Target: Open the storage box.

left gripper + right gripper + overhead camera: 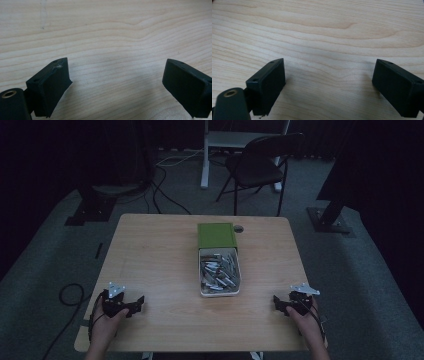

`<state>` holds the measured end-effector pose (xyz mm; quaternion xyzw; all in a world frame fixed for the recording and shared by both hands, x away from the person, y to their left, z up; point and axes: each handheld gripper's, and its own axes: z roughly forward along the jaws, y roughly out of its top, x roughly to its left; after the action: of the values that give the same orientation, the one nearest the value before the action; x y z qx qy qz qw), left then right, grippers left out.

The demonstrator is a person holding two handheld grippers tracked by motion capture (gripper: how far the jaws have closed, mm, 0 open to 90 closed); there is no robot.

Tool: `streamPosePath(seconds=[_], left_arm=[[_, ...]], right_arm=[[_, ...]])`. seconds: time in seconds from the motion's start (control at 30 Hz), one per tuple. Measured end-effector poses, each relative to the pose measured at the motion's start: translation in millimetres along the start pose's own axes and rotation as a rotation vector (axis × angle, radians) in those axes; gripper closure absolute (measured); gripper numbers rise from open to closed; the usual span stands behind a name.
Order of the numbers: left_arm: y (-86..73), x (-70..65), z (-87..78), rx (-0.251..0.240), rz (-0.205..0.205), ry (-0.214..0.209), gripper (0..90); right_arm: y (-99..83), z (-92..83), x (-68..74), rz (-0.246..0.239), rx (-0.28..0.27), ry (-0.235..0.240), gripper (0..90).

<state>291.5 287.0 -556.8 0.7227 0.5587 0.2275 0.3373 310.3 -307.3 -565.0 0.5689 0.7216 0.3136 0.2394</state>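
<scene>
Two grippers rest at the counter's (150, 250) near corners, left gripper (131, 305) and right gripper (280, 304), both with fingers spread over bare wood. Well apart, midway between them, a white tray (220, 293) of small metal pieces touches a green box (216, 235) behind it. A folding chair (257, 167) stands beyond the counter.

high view looks down over the table (160, 250); both gripper views sit close above its wood.
</scene>
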Motion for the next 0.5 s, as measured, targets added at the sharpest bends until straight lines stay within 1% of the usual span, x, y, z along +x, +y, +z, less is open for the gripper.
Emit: streamPosePath(seconds=[0.07,0.13,0.17,0.2,0.23,0.27,0.33,0.5], left_arm=[[0.7,0.0,1.7,0.015,-0.008,0.018,8.2],[1.4,0.4,3.6,0.038,-0.01,0.018,8.2],[1.7,0.3,4.2,0.045,-0.003,0.009,6.7],[1.8,-0.1,4.7,0.054,0.004,0.012,2.9],[2.1,-1.6,5.4,0.057,0.011,0.022,2.7],[2.4,-3.5,6.0,0.069,0.037,0.029,2.7],[2.8,-5.4,6.9,0.079,0.056,0.039,2.6],[2.8,-5.7,7.0,0.079,0.052,0.042,2.2]], right_arm=[[0.0,0.0,0.3,-0.008,0.0,0.007,11.0],[0.0,-0.1,0.4,-0.011,0.001,0.011,10.9],[0.0,-0.1,0.4,-0.012,0.001,0.011,11.0],[0.0,-0.1,0.6,-0.011,0.001,0.01,10.9],[0.0,0.0,0.8,-0.009,0.001,0.009,11.0],[0.1,0.0,1.1,-0.008,0.001,0.008,11.0],[0.1,0.0,1.6,-0.007,0.001,0.008,11.0],[0.0,0.0,2.1,-0.012,0.0,0.01,11.0]])
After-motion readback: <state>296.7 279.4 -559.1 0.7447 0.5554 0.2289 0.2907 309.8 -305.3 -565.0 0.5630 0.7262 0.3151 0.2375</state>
